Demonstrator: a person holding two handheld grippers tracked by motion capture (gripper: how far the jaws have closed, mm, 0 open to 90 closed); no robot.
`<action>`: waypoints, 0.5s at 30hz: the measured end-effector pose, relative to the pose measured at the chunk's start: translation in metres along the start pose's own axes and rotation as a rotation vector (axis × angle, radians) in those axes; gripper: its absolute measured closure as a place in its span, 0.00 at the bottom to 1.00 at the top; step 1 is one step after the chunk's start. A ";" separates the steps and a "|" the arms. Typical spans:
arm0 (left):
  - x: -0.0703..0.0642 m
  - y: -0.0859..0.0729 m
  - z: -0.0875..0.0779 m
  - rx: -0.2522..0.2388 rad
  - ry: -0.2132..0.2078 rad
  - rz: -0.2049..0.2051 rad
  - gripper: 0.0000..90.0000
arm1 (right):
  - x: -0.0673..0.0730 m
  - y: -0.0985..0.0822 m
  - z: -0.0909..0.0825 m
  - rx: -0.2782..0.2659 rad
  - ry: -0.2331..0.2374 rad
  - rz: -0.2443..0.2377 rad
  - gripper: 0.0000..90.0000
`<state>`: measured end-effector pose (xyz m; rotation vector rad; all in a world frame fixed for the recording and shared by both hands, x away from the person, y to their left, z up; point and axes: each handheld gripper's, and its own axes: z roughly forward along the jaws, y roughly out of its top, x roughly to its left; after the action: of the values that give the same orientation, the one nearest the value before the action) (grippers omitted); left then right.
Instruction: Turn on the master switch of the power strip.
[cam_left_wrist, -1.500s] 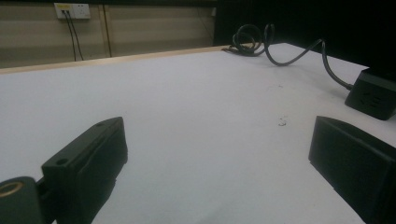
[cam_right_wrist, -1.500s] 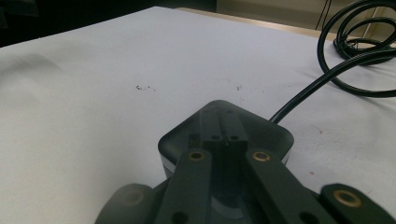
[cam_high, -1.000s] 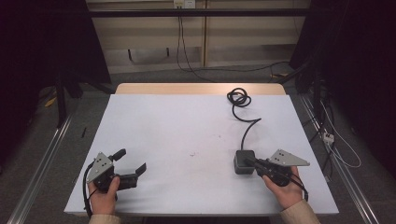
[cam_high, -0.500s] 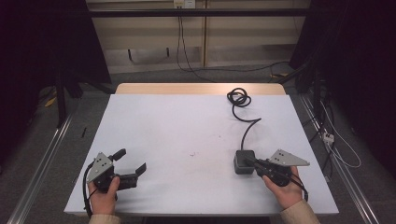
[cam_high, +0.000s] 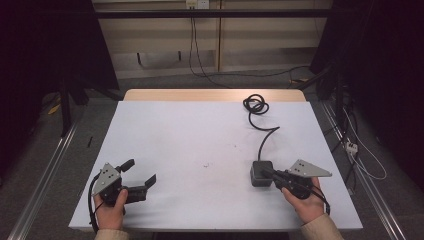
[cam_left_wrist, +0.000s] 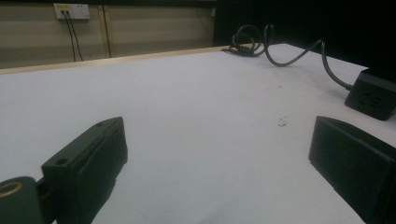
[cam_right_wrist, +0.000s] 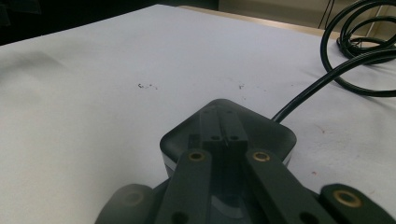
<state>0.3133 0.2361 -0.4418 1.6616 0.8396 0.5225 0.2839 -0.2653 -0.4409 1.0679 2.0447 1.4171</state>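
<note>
Socket block, small, black and squarish, sits on the white table right under the tips of the right gripper, whose jaws are pressed together and lie over the block's top face. From the right gripper view the two black fingers meet in the middle of the block's top, tips side by side with no gap; whether they pinch anything on that face or merely rest on it I cannot tell. A black cord leaves the far side of the block, beyond the fingertips, and runs away across the table to a loose coil near the far edge. The right hand holds that gripper low and nearly level. Well off to the other side, the left gripper is held in the left hand with its jaws spread wide, nothing between them but bare tabletop; the block lies far beyond its right-hand finger
</note>
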 end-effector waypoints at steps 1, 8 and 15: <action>0.000 0.000 0.000 0.000 0.000 0.000 0.05 | 0.000 0.000 0.000 -0.003 -0.003 -0.001 1.00; 0.000 0.000 0.000 0.000 -0.001 0.002 0.05 | 0.000 0.000 0.000 -0.004 -0.004 -0.002 1.00; 0.000 0.000 0.000 -0.002 0.000 0.000 0.05 | 0.001 0.000 0.000 -0.007 -0.008 -0.001 1.00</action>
<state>0.3137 0.2363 -0.4417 1.6601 0.8388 0.5228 0.2833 -0.2646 -0.4412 1.0675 2.0334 1.4164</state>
